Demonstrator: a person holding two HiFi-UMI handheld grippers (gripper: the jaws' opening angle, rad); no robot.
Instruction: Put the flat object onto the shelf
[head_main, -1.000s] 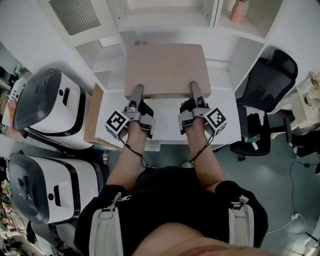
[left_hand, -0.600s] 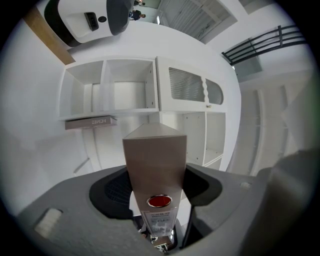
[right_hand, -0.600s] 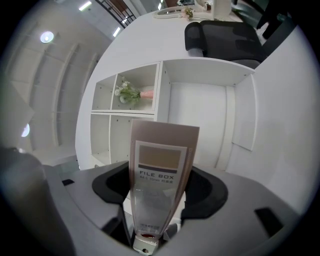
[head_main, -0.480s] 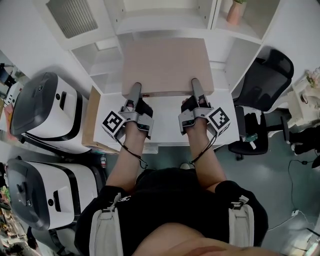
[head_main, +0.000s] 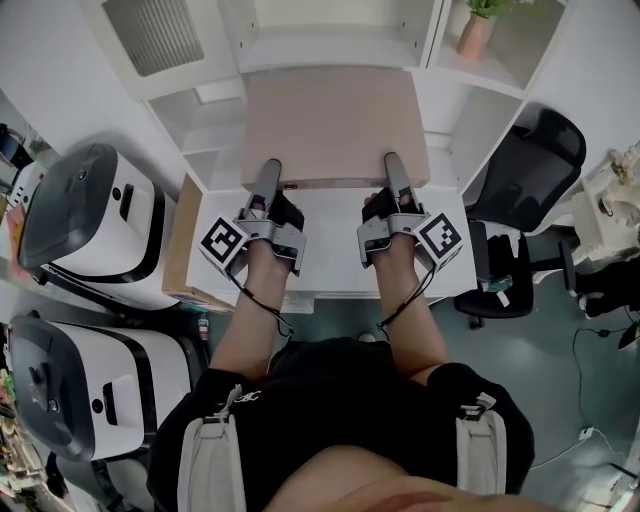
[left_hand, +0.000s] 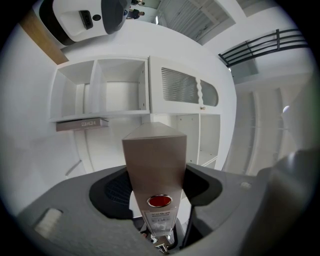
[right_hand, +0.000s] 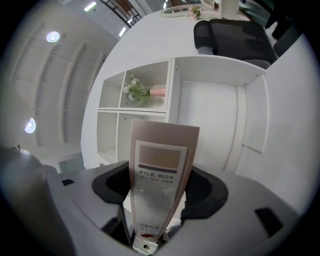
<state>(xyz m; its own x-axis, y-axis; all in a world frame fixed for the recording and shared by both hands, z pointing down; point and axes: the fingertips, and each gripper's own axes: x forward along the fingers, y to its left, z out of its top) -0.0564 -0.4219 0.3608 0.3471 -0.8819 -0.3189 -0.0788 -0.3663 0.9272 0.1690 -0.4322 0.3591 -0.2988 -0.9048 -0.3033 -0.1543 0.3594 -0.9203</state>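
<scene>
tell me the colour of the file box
The file box is pale pinkish beige, clearest in the head view.

the words "file box" stand in dark capitals on a pale label (right_hand: 159, 167) on the narrow end of the file box (right_hand: 165, 135), in the right gripper view. a smaller line just under those words is too fine to read surely, and so is the tiny print lower down on that end. in the left gripper view the box's other narrow end carries a red round sticker (left_hand: 159, 201) with a small printed label (left_hand: 160, 219) below it, illegible. a grey strip (left_hand: 82, 123) under a shelf board bears blurred characters that cannot be made out. in the head view a black-and-white square marker shows on the cube of the left gripper (head_main: 268, 175) and on that of the right gripper (head_main: 392, 168).
</scene>
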